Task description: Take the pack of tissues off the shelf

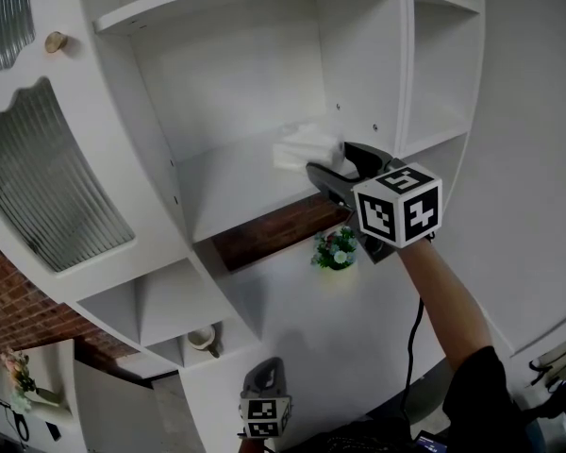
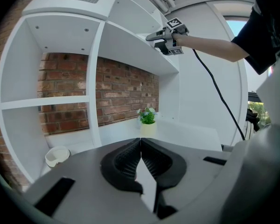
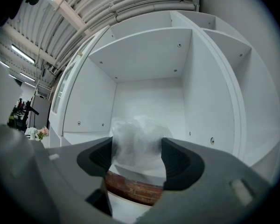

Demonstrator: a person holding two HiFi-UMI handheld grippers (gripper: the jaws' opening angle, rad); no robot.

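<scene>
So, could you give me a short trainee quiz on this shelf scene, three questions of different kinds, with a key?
1. True or false: the left gripper has its jaws together, with nothing between them.
2. What stands between the jaws of the right gripper? A) a bottle B) the pack of tissues C) a sponge
3. Fill in: behind the potted plant, the back wall is made of ____.
Key: 1 true; 2 B; 3 brick.

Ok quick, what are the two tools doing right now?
Left tool: closed, holding nothing.
Right tool: closed on the pack of tissues.
</scene>
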